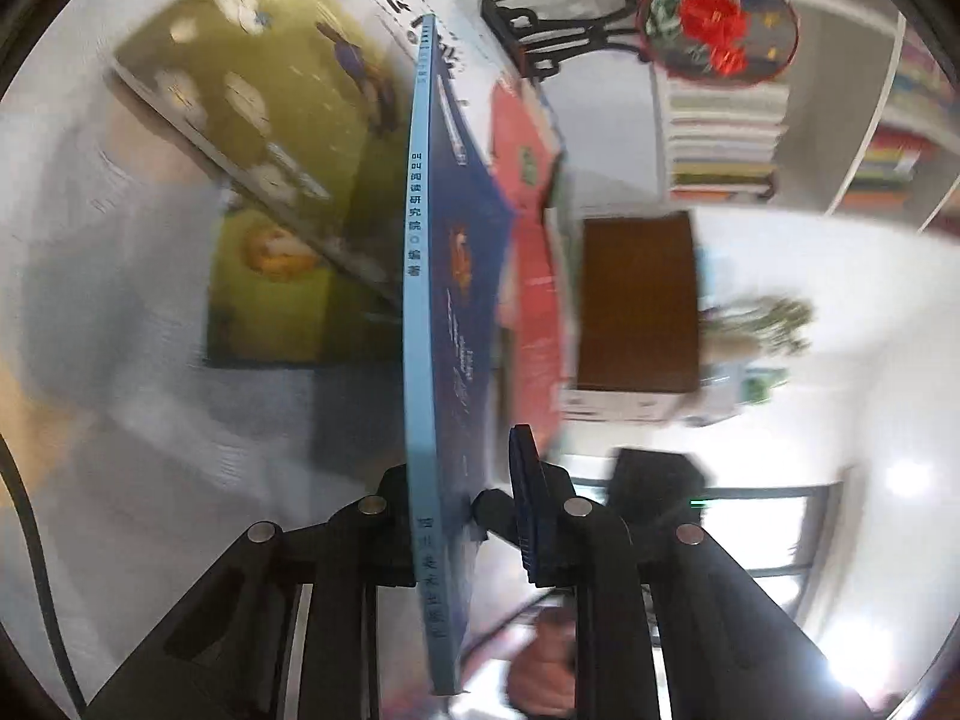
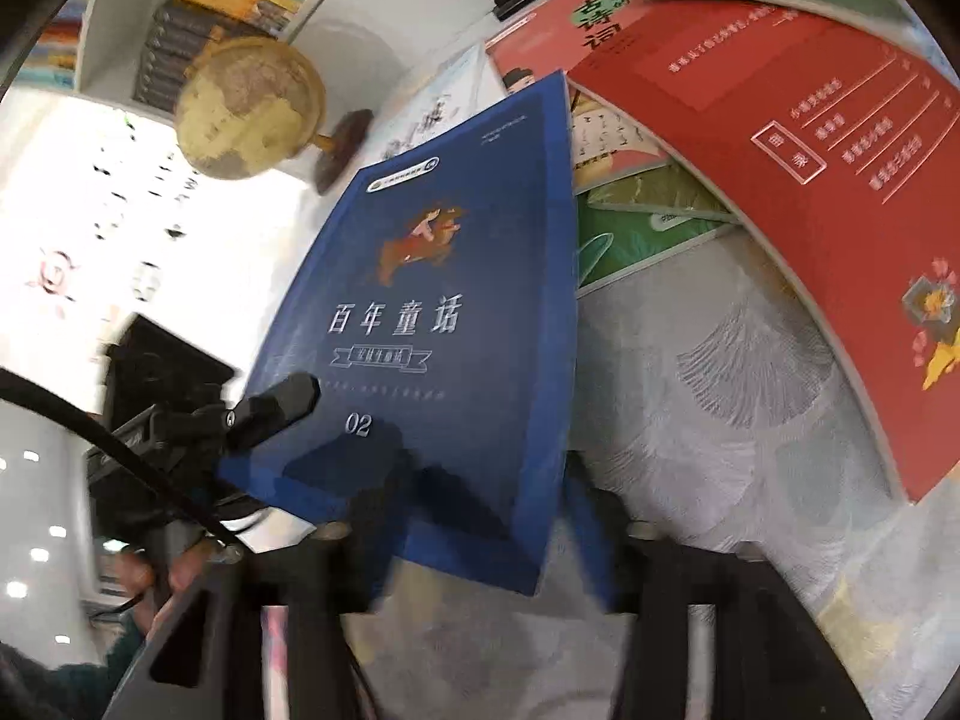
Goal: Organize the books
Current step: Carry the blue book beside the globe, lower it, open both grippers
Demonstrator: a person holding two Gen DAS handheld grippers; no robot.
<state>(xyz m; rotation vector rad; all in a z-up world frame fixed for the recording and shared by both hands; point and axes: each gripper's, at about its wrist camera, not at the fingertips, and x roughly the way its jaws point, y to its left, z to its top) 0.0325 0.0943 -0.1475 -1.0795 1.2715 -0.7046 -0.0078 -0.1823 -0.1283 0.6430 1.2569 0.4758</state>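
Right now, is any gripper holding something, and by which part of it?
The left gripper is shut on the blue book, near the lower end of its light-blue spine. The right gripper is open and holds nothing.

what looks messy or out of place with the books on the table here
The books lie in a loose, fanned heap rather than a stack: the red book overlaps green books at angles. The blue book is off the heap, clamped in the left hand-held gripper.
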